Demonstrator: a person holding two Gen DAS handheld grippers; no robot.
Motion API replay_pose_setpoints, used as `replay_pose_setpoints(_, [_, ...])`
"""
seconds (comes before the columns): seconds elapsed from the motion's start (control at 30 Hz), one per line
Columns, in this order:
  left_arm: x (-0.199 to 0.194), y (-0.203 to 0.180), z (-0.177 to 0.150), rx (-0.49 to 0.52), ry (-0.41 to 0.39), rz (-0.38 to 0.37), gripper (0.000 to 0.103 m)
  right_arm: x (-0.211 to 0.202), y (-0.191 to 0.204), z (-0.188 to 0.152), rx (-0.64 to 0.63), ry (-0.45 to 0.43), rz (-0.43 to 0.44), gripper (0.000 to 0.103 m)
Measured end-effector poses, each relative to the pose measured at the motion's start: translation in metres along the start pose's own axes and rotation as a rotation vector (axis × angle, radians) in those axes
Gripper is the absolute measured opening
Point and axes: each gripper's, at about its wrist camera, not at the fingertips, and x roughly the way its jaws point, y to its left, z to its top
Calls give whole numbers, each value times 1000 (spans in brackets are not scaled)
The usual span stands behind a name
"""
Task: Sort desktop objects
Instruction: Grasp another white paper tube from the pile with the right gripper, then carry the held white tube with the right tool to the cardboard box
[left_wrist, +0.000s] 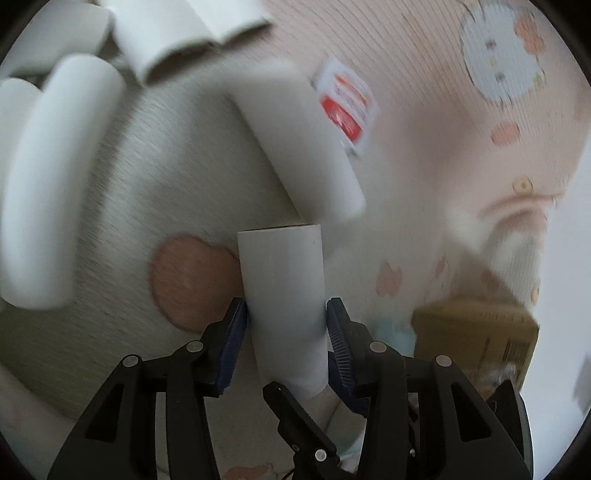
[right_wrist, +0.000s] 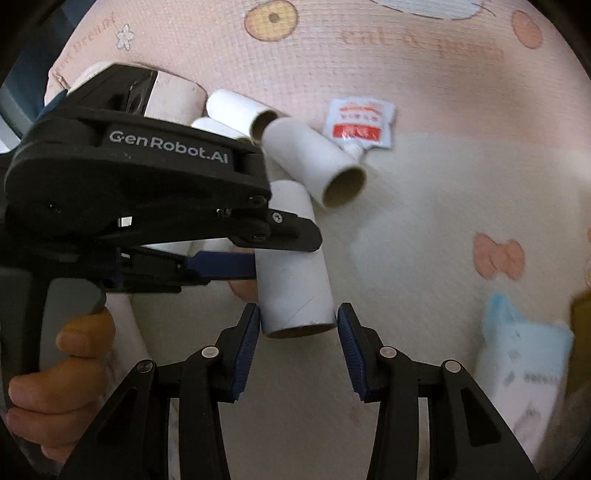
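A white cardboard tube (left_wrist: 282, 280) stands between the fingers of my left gripper (left_wrist: 286, 310). Its left pad rests against the tube, and a thin gap shows at the right pad, so this gripper is open. In the right wrist view the same tube (right_wrist: 295, 291) has its near open end between the blue pads of my right gripper (right_wrist: 298, 317), which is shut on it. My left gripper (right_wrist: 286, 254) reaches in from the left across the tube's middle. A person's hand (right_wrist: 66, 369) holds its handle.
Several more white tubes (right_wrist: 314, 162) lie piled at the back left, seen also as blurred tubes (left_wrist: 55, 184). A red and white sachet (right_wrist: 358, 125) lies beyond them on the pink cartoon mat (right_wrist: 443, 92). A blue-white packet (right_wrist: 524, 369) and a brown box (left_wrist: 476, 332) sit at the right.
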Motion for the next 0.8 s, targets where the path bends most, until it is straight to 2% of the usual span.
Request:
replay_pose_setpoints(0.13, [11,-9,-12,43,43,-34,48,-12,-14,-13,31,1,-20,40])
replay_pose_setpoints(0.3, [19,-26,-29,114,55,-52,48,-24,-21,-25,44,-2,-27,40])
replay_pose_setpoints(0.4, [15,-36,-39,161,37,-53,48,-30,-25,-27,48,-14,-24,40])
replay_pose_setpoints(0.6, [1,-48,-62,221,13,-113,48,-47,-35,-30,72,-36,20,40])
replay_pose_setpoints(0.7, [-14,-61,-71,290,-33,-143,48,-61,-37,-29,74,-73,17,40])
replay_pose_setpoints(0.8, [-28,-72,-82,305,-88,-177,47,-75,-39,-25,71,-118,1,40])
